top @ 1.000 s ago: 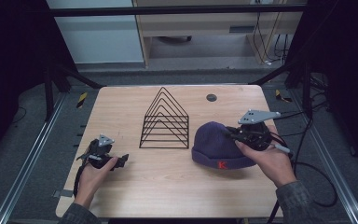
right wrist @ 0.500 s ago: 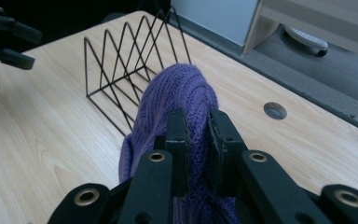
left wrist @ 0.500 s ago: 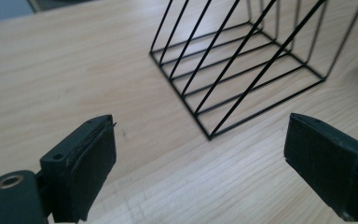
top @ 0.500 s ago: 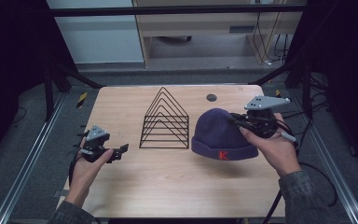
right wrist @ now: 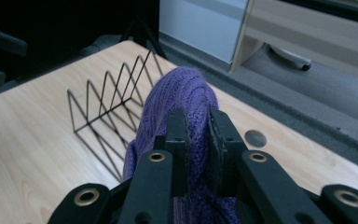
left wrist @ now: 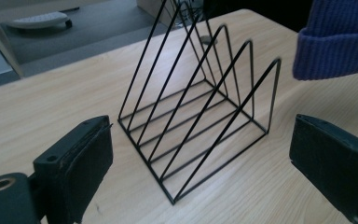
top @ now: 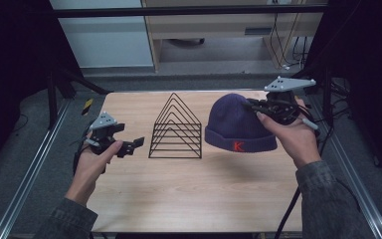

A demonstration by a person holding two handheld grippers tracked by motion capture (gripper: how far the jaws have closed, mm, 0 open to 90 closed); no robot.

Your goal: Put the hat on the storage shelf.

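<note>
Beanie [top: 238, 130] | clamped in right tool [top: 256, 109] | left tool [top: 132, 145] wide | rack [top: 175, 130] empty

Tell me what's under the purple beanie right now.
The purple beanie hangs off the wooden table, pinched by the right gripper; only its shadow on bare wood lies beneath. The strip behind its brim is hidden.

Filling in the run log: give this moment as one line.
right gripper: shut on purple beanie, lifted off table | left gripper: open, empty, facing black wire rack
</note>
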